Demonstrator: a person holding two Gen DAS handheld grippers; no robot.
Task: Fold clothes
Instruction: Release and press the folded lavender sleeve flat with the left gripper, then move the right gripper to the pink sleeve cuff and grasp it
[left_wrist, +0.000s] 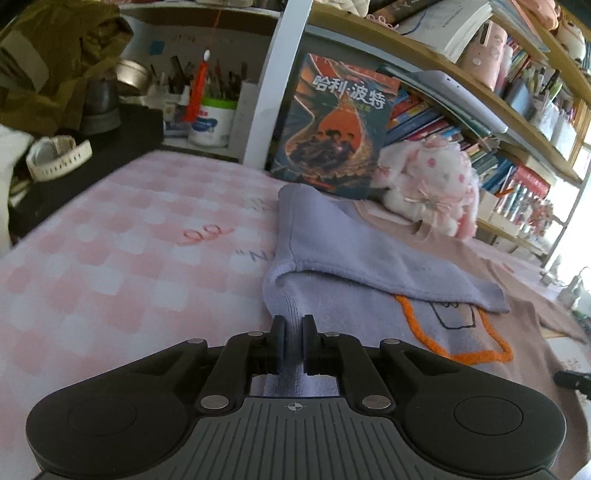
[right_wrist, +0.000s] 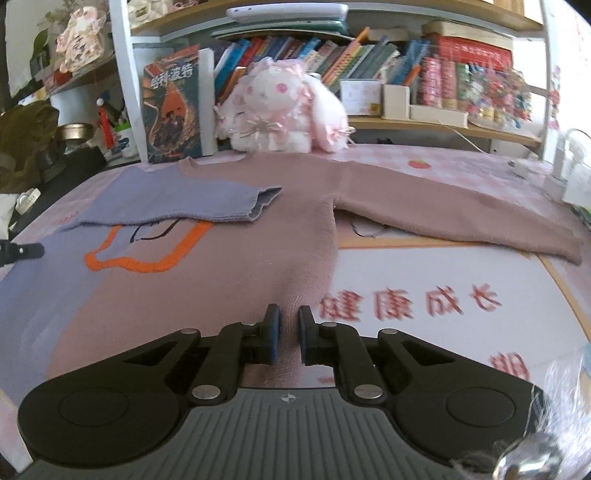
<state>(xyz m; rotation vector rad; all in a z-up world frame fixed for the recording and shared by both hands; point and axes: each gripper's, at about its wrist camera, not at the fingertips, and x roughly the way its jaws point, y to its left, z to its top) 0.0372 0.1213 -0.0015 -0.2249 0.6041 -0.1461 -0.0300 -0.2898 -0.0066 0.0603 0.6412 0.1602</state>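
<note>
On pink checked blanket (left_wrist: 110, 236): L gripper (left_wrist: 293, 343) & R gripper (right_wrist: 288, 334) each pinch sweater (right_wrist: 229, 266) hem; lilac sleeve (right_wrist: 177, 201) folded in, pink sleeve (right_wrist: 461, 218) out — prob mid-fold; next lift hem evenly.

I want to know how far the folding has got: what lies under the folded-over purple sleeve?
The purple sleeve lies on the sweater front, above the orange outline and black stitching. Their upper parts are covered, so the whole design cannot be seen.

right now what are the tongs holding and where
Both sets of tongs grip the sweater: the left tongs pinch the lilac side of its near hem, the right tongs the pink side of that hem.
</note>
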